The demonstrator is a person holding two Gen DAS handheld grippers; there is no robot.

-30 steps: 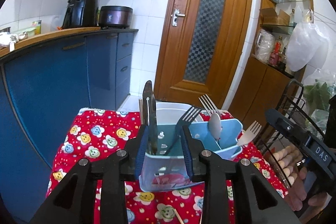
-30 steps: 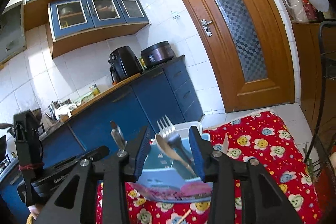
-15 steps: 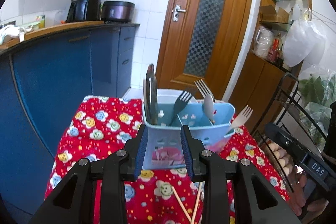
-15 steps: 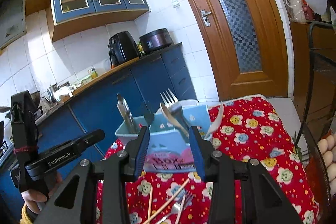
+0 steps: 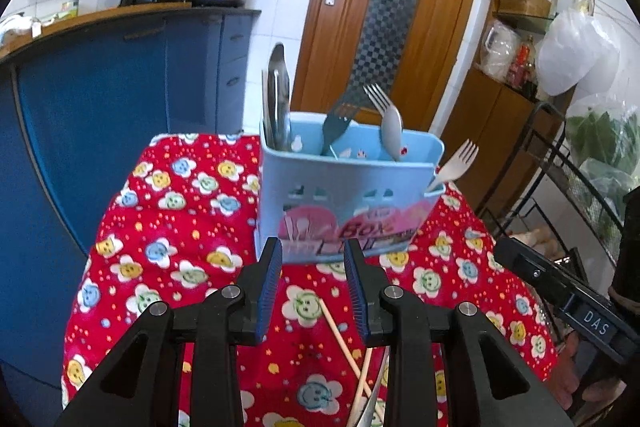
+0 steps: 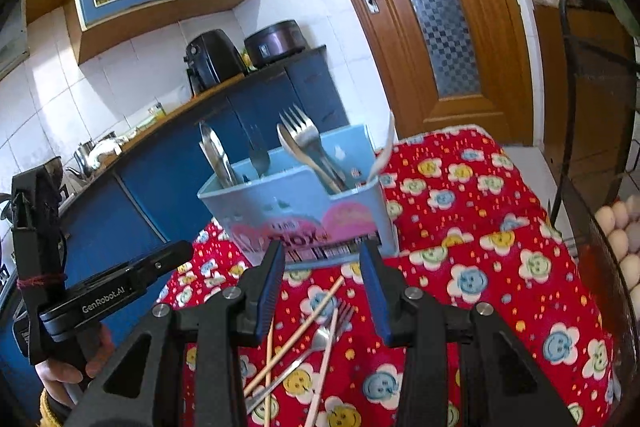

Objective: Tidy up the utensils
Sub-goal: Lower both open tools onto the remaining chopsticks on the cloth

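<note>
Both the left gripper (image 5: 313, 283) and right gripper (image 6: 323, 285) had jaws parted and empty. Chopsticks (image 6: 298, 327) and a fork (image 6: 320, 337) lay beneath them on the surface (image 6: 520, 227); beyond stood the blue utensil box (image 5: 344, 195). Only the right view showed the loose fork entire.

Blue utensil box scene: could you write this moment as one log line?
utensil box: upright on tablecloth | chopsticks, fork: loose | left gripper, right gripper: open, empty

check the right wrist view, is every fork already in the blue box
No, a metal fork lies on the red tablecloth among chopsticks, in front of the blue box.
</note>
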